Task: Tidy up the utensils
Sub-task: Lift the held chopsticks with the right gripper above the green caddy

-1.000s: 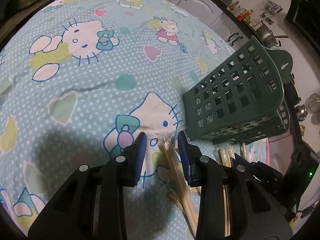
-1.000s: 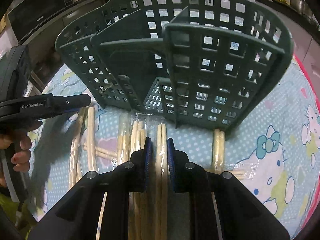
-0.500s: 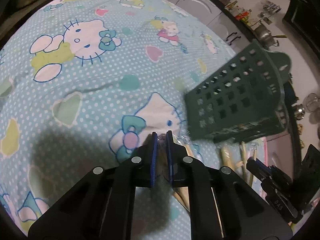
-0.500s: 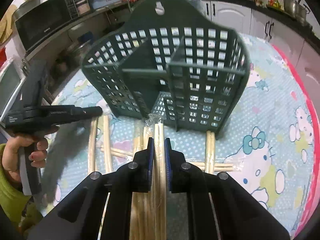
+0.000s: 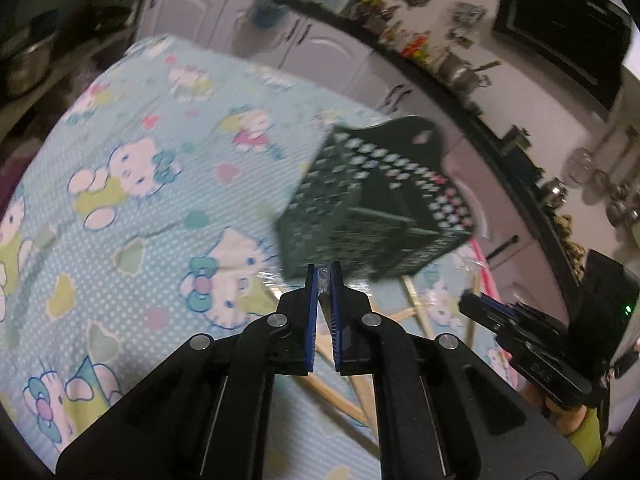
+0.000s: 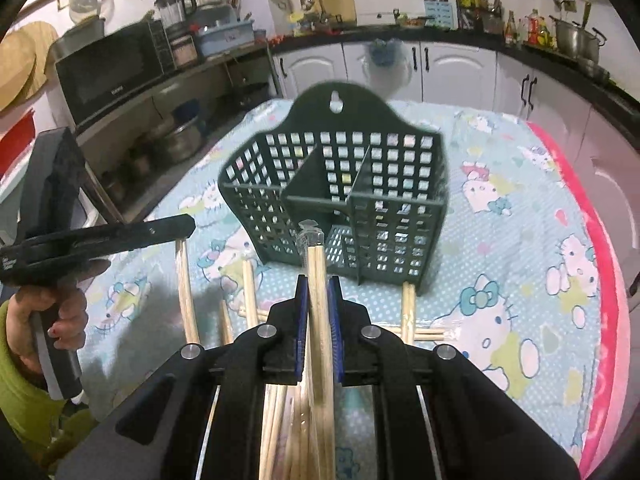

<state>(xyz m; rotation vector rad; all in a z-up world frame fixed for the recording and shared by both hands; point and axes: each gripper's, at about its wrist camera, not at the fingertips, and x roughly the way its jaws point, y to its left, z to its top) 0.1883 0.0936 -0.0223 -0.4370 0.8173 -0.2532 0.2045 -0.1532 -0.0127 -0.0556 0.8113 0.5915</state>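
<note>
A dark green slotted utensil basket (image 6: pixel 340 196) stands on the Hello Kitty tablecloth (image 6: pixel 520 264); it also shows in the left wrist view (image 5: pixel 372 208), blurred. My right gripper (image 6: pixel 318 280) is shut on a wrapped pair of wooden chopsticks (image 6: pixel 318 320), held above the table with the tips just before the basket. My left gripper (image 5: pixel 324 274) is shut on the wrapper end of another chopstick pack (image 5: pixel 323 280), lifted beside the basket. Several wrapped chopstick pairs (image 6: pixel 186 288) lie on the cloth in front of the basket.
The left gripper and the hand on it (image 6: pixel 60 248) show at the left of the right wrist view. The right gripper (image 5: pixel 520 332) shows at the right of the left wrist view. Kitchen counters, cabinets (image 6: pixel 440 68) and a microwave (image 6: pixel 108 68) surround the table.
Both grippers rose from the table with their chopstick packs. The left gripper went from open to shut on a pack, then lifted. The basket now looks farther off and lower.
</note>
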